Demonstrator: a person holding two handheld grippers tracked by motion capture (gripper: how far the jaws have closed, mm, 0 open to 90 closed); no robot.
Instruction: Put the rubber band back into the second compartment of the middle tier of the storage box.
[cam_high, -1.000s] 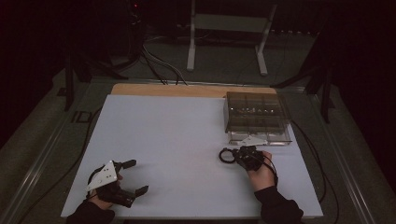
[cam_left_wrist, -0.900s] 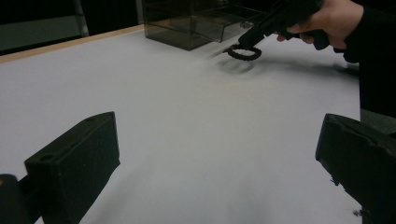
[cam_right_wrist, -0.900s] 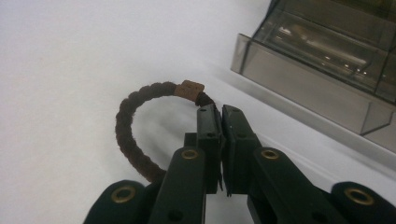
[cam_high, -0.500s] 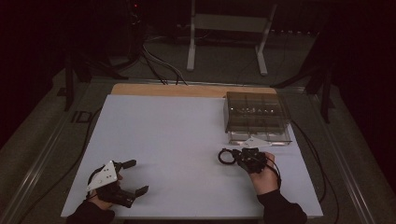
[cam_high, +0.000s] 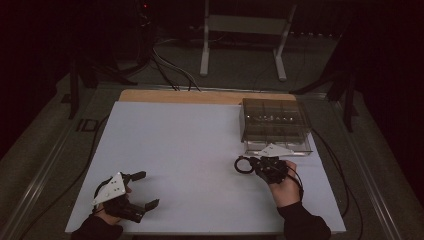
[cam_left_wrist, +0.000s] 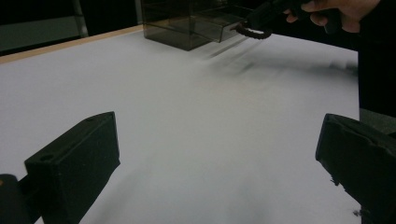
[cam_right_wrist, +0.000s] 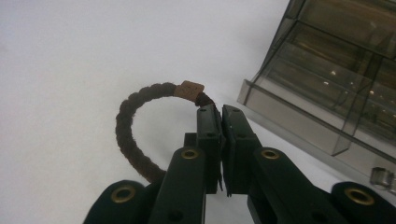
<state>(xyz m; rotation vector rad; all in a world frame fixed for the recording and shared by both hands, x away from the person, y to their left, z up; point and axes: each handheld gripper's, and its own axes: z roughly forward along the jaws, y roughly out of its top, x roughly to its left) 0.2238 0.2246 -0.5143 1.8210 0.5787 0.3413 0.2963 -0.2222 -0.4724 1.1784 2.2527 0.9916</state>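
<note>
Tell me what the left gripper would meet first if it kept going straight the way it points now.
Probably nothing nearby: the left gripper, jaws open, looks across bare white table. Far ahead stand the smoky plastic drawer box and the right gripper holding a dark braided ring; depth is unclear.

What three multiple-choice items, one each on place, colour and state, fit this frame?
1. Where is the box? A far right of the table B near left C centre
2. What colour is the ring? A white B brown C yellow
3. How stands the left gripper? A shut on the ring B shut, empty C open, empty

A: the box sits at the far right corner.
B: the braided ring is dark brown.
C: its jaws stand wide apart over bare table; the right gripper holds the ring.
</note>
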